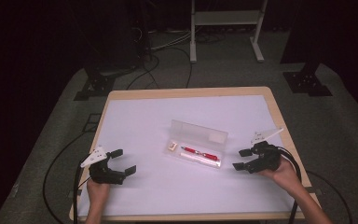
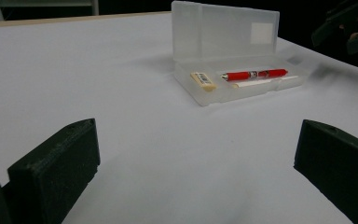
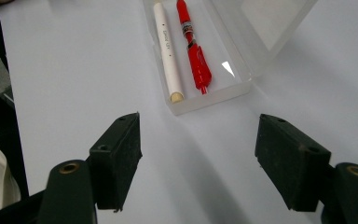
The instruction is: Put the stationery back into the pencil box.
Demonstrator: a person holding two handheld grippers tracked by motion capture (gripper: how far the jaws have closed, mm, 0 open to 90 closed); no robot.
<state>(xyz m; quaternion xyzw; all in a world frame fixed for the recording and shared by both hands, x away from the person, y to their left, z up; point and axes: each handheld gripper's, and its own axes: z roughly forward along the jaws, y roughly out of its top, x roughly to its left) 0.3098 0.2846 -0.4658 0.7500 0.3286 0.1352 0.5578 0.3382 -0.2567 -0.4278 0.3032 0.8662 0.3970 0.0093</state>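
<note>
White table (image 1: 135, 121); eraser (image 2: 203, 80) in left gripper view, outside right's.

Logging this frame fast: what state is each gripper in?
Left gripper: open, holding nothing.
Right gripper: open, holding nothing, near the pencil case.

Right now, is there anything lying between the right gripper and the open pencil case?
No. In the right gripper view, bare white table cover lies between the right gripper and the pencil case; the high view agrees.

Open clear pencil case (image 1: 196, 142), mid-table
</note>
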